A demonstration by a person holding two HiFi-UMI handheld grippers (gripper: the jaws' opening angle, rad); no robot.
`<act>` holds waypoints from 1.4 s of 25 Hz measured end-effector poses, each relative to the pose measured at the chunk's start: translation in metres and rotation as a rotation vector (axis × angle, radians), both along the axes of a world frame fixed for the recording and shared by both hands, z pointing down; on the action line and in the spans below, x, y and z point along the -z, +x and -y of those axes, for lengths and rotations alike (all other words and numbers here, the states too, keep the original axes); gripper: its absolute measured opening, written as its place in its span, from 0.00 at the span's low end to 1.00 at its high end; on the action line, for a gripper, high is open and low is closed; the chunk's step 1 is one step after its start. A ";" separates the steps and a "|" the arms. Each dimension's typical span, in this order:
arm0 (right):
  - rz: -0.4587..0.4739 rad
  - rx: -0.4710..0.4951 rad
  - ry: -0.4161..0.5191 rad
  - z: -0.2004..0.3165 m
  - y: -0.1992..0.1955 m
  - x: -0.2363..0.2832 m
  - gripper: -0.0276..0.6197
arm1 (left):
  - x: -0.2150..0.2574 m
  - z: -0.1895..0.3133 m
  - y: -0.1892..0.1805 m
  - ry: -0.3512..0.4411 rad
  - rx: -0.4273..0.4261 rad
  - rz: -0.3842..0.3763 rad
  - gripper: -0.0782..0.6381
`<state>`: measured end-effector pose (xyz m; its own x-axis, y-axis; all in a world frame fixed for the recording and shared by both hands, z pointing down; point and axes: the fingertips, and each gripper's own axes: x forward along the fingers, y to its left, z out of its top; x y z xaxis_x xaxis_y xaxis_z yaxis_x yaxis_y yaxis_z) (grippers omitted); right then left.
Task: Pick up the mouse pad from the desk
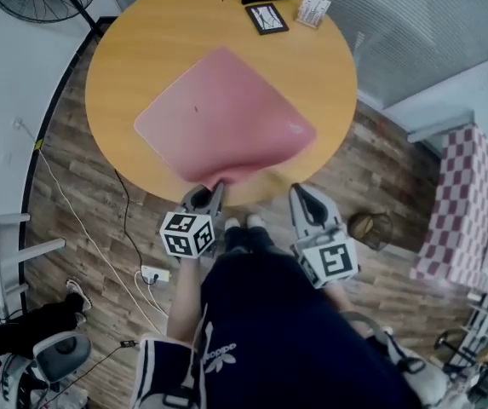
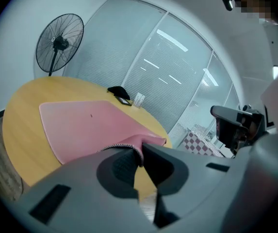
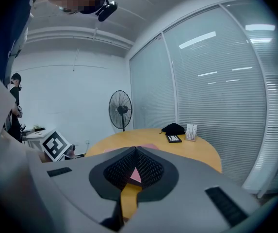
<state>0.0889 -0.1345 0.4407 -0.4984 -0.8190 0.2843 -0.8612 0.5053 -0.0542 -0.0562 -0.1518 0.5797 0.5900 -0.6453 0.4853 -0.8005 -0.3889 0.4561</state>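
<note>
Desk (image 1: 133,49) surface fills the top of the head view, round and wood-coloured, with the pink mouse pad (image 1: 222,113) lying on it toward the person; its near corner hangs at the table edge and is puckered up where the left gripper (image 1: 212,196) has it. The right gripper (image 1: 305,201) sits beside it, just off the desk edge and apart from the pad. A small dark frame (image 1: 266,18) and a card stand (image 1: 312,9) lie at the far edge, well apart from the pad. In the left gripper view the jaws are pinched together on the pad's (image 2: 85,125) near edge, which is folded upward between them at the left gripper (image 2: 139,154). Only a narrow strip seems to be caught, so the lift is best done slowly, up and toward the person, letting the sheet peel off the desk (image 2: 22,96) instead of dragging it. In the right gripper view the right gripper's (image 3: 135,152) jaws meet at the tips with nothing between them; a pink sliver of pad (image 3: 133,175) shows behind the gap. How deep the left bite reaches cannot be judged, the pad's underside is hidden, and the far items are too small to identify further.
</note>
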 end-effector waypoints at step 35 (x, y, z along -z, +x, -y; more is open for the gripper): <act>0.027 -0.099 0.185 0.028 0.019 0.054 0.05 | 0.220 0.218 -0.030 0.515 0.035 0.135 0.14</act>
